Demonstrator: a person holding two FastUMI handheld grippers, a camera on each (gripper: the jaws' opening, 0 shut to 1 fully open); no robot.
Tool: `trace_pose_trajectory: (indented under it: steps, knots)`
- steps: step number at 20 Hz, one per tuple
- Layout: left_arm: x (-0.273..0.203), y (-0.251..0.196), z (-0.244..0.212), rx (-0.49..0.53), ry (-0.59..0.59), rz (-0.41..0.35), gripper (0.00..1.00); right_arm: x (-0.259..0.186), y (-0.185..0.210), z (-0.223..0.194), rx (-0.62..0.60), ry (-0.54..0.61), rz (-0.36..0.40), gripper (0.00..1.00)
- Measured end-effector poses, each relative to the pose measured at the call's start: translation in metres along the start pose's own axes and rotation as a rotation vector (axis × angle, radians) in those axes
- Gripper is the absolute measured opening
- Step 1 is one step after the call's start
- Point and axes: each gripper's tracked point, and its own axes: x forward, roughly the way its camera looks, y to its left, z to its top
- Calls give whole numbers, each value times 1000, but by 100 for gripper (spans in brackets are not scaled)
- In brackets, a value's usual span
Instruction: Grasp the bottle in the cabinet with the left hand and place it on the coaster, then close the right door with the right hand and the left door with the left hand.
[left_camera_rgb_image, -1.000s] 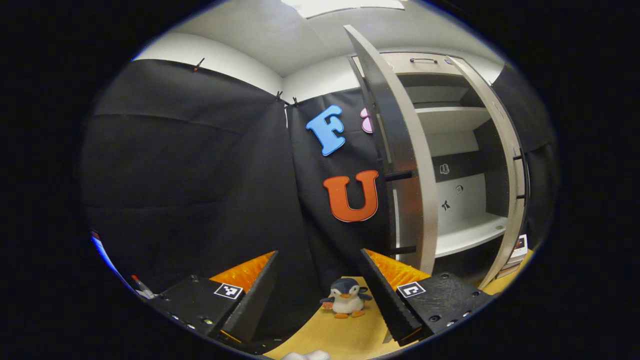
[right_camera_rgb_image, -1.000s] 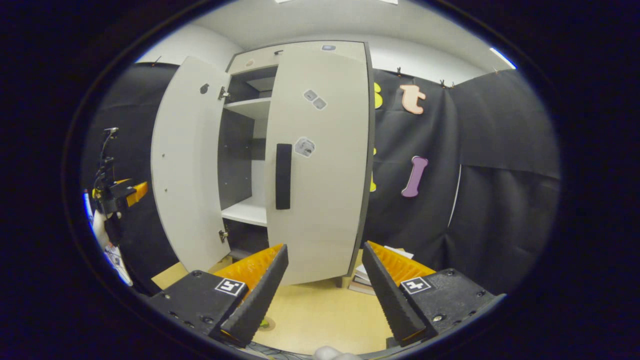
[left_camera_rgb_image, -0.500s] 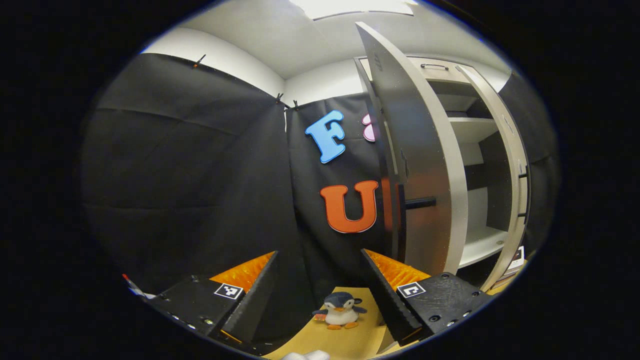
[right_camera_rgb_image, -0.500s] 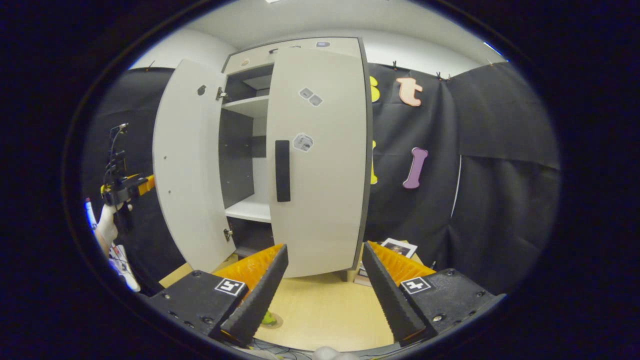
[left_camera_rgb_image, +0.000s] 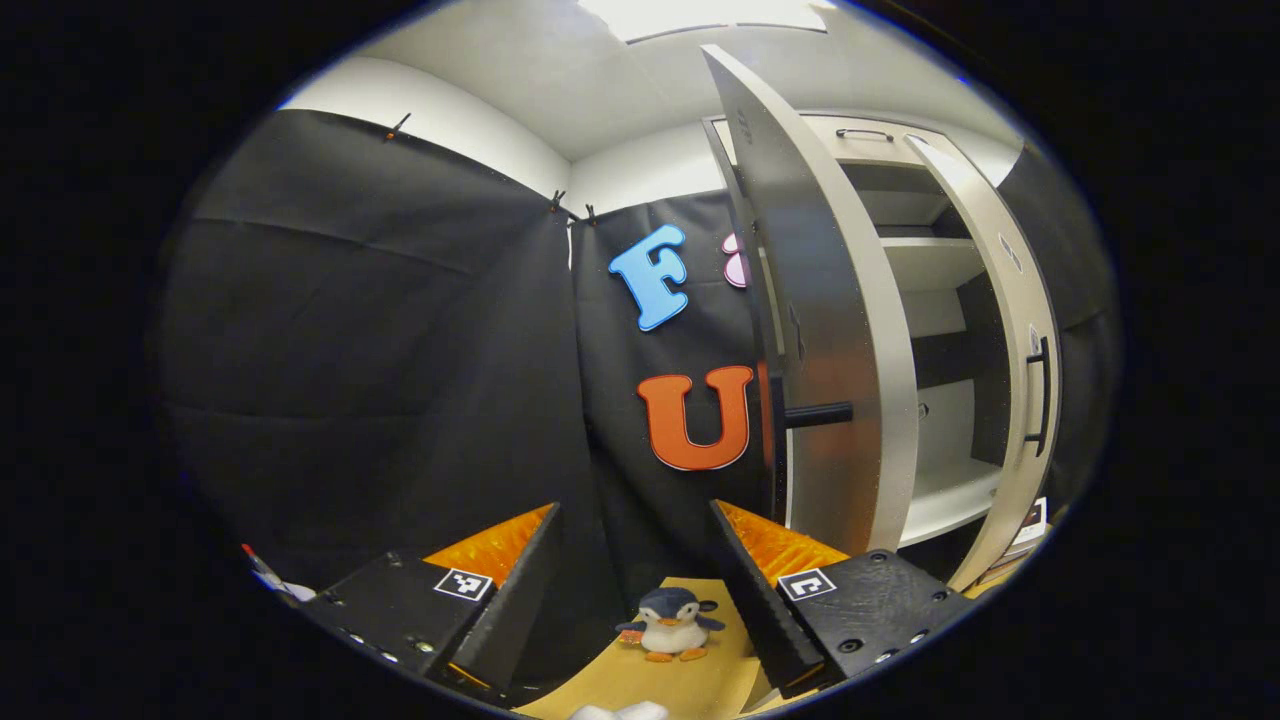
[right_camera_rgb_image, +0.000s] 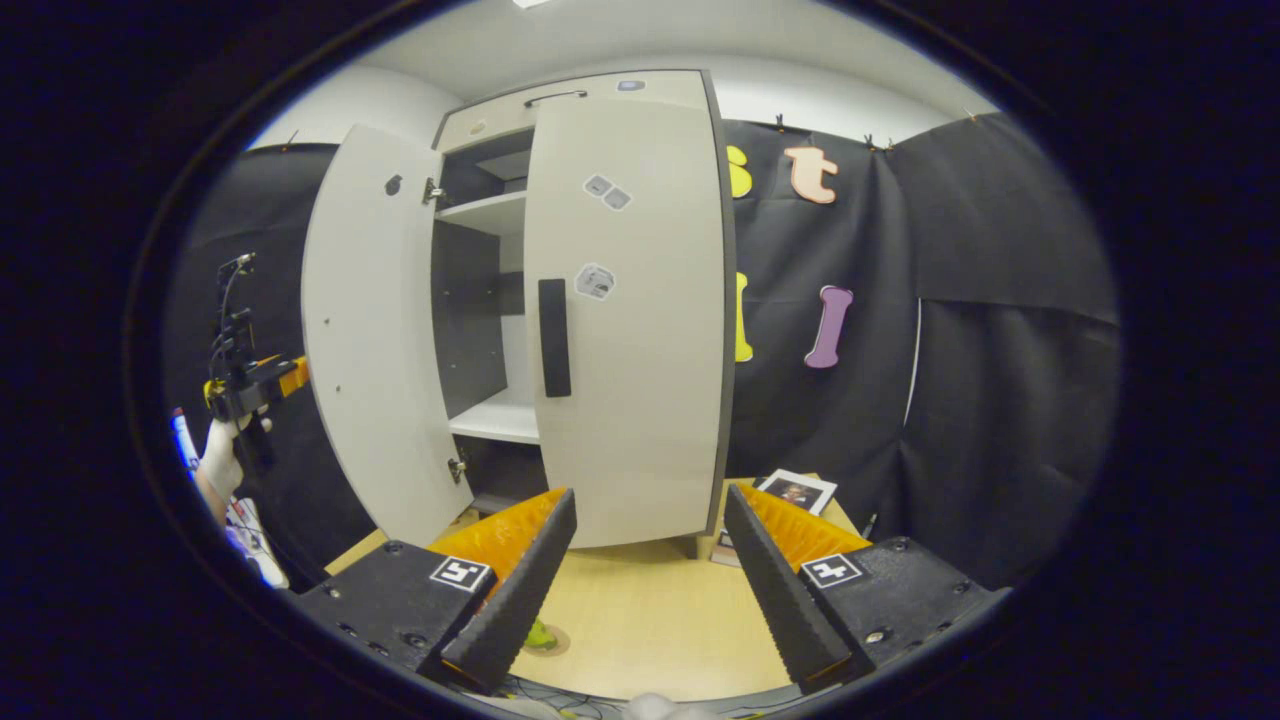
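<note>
In the right gripper view the pale cabinet has its right door (right_camera_rgb_image: 630, 320) swung almost shut, black handle (right_camera_rgb_image: 553, 337) facing me. The left door (right_camera_rgb_image: 365, 330) stands wide open. My right gripper (right_camera_rgb_image: 649, 494) is open and holds nothing, a little in front of the right door. Farther left, a gloved hand holds my left gripper (right_camera_rgb_image: 290, 372) just outside the left door. In the left gripper view my left gripper (left_camera_rgb_image: 634, 507) is open and holds nothing, with the left door (left_camera_rgb_image: 825, 300) to its right. A small green thing on a round coaster (right_camera_rgb_image: 540, 636) peeks from behind my right gripper's left finger.
A penguin toy (left_camera_rgb_image: 668, 625) sits on the wooden table (right_camera_rgb_image: 650, 620) near the booth's wall. A photo on stacked books (right_camera_rgb_image: 795, 490) lies to the right of the cabinet's foot. The cabinet's white shelf (left_camera_rgb_image: 945, 495) shows between the doors.
The right door has swung further shut and my right gripper has drawn back from it. My left gripper has shifted beside the left door, whose outer face now shows more.
</note>
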Motion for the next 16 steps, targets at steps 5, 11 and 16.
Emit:
trace_pose_trajectory:
  steps: [5, 11, 16]
  knots:
    - [-9, -20, 5, 8, 2, -38, 88, 5, -2, -1, 5, 2, 6, 98]
    - [-20, -55, 8, -9, -11, -96, 88, 7, -5, 2, 12, -2, -1, 98]
    - [-21, -94, 14, -19, -31, -195, 88, 6, -6, 2, 14, -3, -16, 98]
